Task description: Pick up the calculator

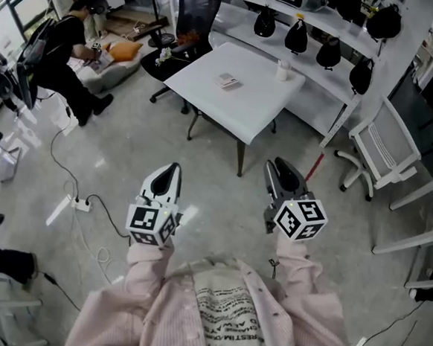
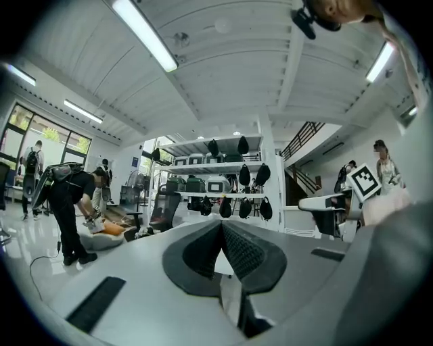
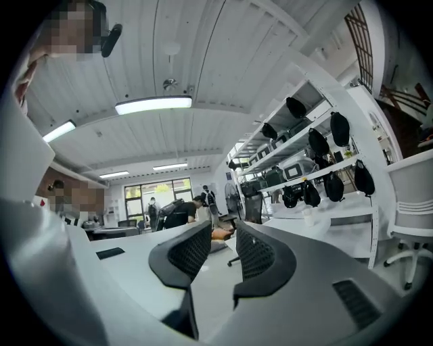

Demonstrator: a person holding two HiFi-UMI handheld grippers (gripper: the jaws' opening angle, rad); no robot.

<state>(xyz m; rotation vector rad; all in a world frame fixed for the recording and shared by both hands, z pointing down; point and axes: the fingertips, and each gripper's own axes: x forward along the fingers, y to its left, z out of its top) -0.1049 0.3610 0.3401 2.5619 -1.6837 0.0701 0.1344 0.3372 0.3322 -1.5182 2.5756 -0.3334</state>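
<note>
The calculator (image 1: 228,81) is a small grey slab lying flat near the middle of a white table (image 1: 251,108) some way ahead of me. A white cup (image 1: 283,69) stands further back on the same table. Both grippers are held level over the floor, well short of the table. My left gripper (image 1: 170,174) has its ribbed pads (image 2: 237,249) touching at the tips, with nothing in them. My right gripper (image 1: 280,168) shows a gap between its pads (image 3: 260,253), and that gap holds nothing. Neither gripper view shows the calculator.
A black office chair (image 1: 185,24) stands at the table's far left corner. White chairs (image 1: 382,148) sit to the right. A shelf with black bags (image 1: 329,50) runs behind. A person (image 1: 66,41) crouches at the left. A power strip and cables (image 1: 80,204) lie on the floor.
</note>
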